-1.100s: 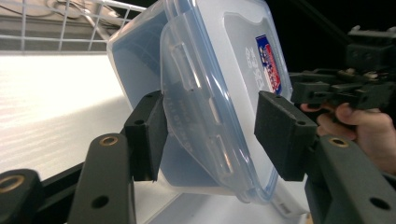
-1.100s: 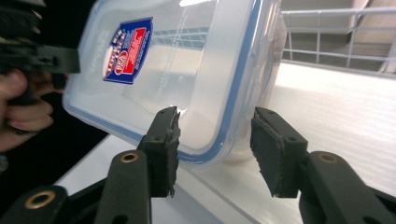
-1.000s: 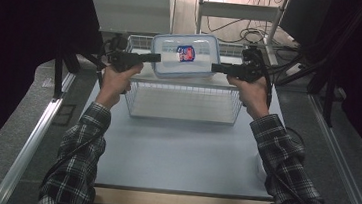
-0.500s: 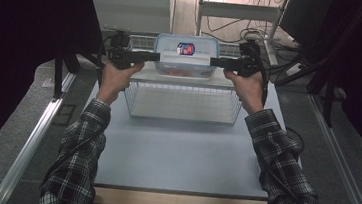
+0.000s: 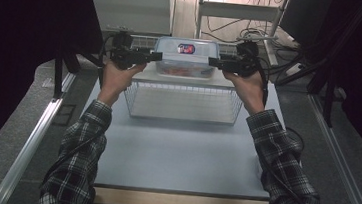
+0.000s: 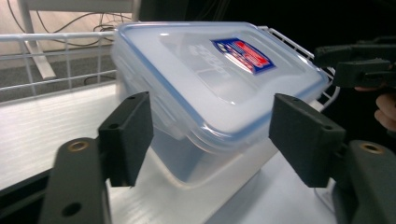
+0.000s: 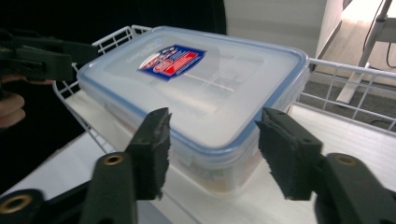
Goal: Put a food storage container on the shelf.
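Where it hung tilted above the wire basket (image 5: 184, 102) a second ago, the clear lidded container (image 5: 186, 57) now apparently rests level on the far shelf, between the released left gripper (image 5: 157, 56) and right gripper (image 5: 213, 62).

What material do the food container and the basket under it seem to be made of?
Food container: probably translucent plastic, smooth and slightly glossy; the contents show dimly through the wall, and the lid has a blue rim and a printed label.
Basket: apparently white-coated metal wire; thin rods form an open grid.
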Available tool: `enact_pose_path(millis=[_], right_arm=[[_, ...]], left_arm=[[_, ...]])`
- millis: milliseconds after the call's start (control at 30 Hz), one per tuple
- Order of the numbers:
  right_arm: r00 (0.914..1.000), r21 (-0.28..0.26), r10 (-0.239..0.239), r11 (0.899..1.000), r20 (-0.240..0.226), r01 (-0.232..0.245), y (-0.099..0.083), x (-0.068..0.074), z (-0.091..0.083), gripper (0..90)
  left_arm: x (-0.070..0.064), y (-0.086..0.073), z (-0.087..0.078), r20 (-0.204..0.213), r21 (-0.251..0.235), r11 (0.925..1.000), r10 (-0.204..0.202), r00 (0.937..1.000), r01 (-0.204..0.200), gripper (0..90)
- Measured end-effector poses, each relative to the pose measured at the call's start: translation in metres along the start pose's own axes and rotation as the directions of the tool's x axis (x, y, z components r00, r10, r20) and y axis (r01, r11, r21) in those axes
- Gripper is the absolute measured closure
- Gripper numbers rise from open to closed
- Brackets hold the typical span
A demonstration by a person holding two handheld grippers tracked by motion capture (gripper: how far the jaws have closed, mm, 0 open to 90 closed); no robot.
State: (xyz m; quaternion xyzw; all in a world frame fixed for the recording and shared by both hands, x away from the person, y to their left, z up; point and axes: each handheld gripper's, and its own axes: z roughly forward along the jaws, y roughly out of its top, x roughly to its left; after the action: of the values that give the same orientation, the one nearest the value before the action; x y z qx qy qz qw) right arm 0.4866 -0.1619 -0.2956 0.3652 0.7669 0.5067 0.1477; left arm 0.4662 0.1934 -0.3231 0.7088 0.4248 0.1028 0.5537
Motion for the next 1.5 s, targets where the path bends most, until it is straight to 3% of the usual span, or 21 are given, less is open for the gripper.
enact_pose_path(millis=[100,167,667,867,900,1067,1300,1500], right_arm=[[0.9998,-0.001,-0.021,1.000,-0.005,0.021,-0.003,0.002,-0.003,34.9],[0.9992,0.004,-0.038,0.999,-0.010,0.038,-0.007,0.005,-0.005,29.9],[0.9941,0.013,-0.107,0.994,-0.016,0.108,-0.032,0.016,-0.015,14.1],[0.9916,0.012,-0.125,0.992,-0.034,0.125,-0.042,0.022,-0.019,11.6],[0.9909,0.013,-0.127,0.992,-0.044,0.128,-0.046,0.024,-0.020,10.6],[0.9879,0.021,-0.137,0.990,-0.072,0.139,-0.058,0.029,-0.023,8.2],[0.9820,0.034,-0.173,0.984,-0.075,0.176,-0.074,0.036,-0.028,6.2],[0.9815,0.032,-0.172,0.984,-0.085,0.175,-0.086,0.038,-0.034,5.9]], left_arm=[[-0.007,-0.005,0.000,0.016,0.003,0.9994,0.033,0.9993,-0.033,23.7],[-0.013,-0.011,-0.001,0.004,0.021,0.9962,0.084,0.9964,-0.084,19.9],[-0.027,-0.041,-0.015,0.015,0.043,0.9882,0.147,0.9891,-0.147,9.9],[-0.040,-0.055,-0.020,0.014,0.069,0.9763,0.204,0.9788,-0.205,8.0],[-0.045,-0.060,-0.021,0.008,0.077,0.9714,0.224,0.9745,-0.224,7.1],[-0.056,-0.075,-0.023,0.012,0.084,0.9629,0.257,0.9664,-0.257,5.5],[-0.063,-0.095,-0.021,0.020,0.097,0.9632,0.250,0.9680,-0.251,4.8],[-0.064,-0.109,-0.023,0.032,0.082,0.9643,0.250,0.9677,-0.252,4.6]])
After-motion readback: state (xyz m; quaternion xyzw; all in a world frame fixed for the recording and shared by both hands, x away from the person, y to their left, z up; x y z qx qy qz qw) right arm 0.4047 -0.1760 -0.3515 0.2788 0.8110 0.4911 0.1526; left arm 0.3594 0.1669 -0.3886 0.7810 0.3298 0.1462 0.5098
